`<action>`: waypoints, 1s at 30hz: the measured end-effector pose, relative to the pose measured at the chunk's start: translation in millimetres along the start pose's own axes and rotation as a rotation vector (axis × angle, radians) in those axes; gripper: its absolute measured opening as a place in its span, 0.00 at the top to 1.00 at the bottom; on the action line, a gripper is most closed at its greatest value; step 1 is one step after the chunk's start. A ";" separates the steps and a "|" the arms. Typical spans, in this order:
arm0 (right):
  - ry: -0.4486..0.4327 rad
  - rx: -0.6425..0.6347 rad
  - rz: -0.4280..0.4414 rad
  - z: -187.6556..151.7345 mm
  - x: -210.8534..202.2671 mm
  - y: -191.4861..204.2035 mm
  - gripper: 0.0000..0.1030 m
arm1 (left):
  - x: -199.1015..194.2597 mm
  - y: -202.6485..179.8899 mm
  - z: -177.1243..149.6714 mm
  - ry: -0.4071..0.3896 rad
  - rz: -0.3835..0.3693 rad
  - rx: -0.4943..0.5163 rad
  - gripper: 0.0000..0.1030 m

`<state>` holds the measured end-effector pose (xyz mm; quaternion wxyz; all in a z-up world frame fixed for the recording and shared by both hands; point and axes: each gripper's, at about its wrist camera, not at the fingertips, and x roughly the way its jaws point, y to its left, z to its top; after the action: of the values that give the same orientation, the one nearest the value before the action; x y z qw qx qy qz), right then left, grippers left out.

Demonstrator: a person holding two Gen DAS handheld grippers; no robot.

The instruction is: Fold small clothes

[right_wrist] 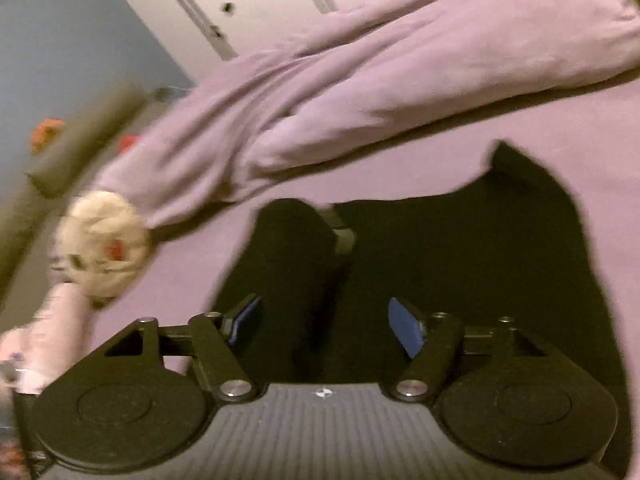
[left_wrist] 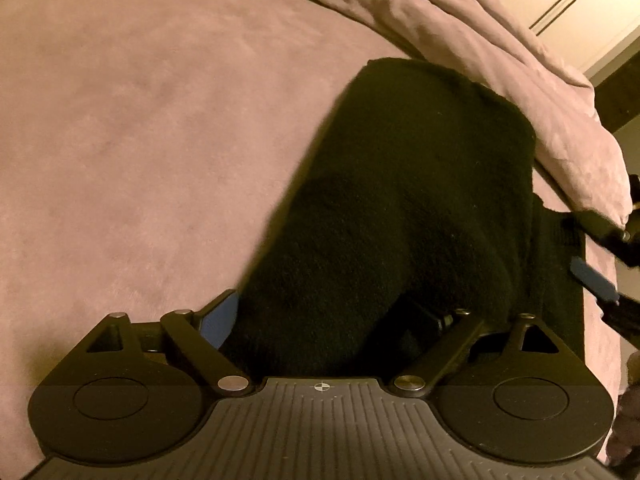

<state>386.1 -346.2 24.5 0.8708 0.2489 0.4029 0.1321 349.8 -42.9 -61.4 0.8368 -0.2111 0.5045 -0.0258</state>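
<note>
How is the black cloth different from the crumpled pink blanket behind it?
The black cloth is dark; the pink blanket is pale. The black cloth lies fairly flat; the pink blanket is bunched in thick folds. The black cloth is nearer the camera; the pink blanket lies behind. Both are soft and rest on the bed cover.
</note>
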 end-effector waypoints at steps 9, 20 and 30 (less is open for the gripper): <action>0.148 0.057 0.043 -6.4 65.4 5.5 0.84 | -19.5 4.0 4.7 -0.002 -0.018 -0.042 0.12; 0.108 -0.190 -0.199 -15.9 26.1 -3.2 0.86 | 1.1 -13.3 14.0 0.025 -0.043 0.017 0.10; 0.096 -0.124 -0.175 -2.0 18.5 -31.7 0.34 | 23.1 -17.1 2.5 0.076 -0.052 -0.001 0.08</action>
<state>397.3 -364.2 -5.5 0.8725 0.1519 0.4553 0.0920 366.1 -63.5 -73.2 0.8160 -0.2232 0.5303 -0.0552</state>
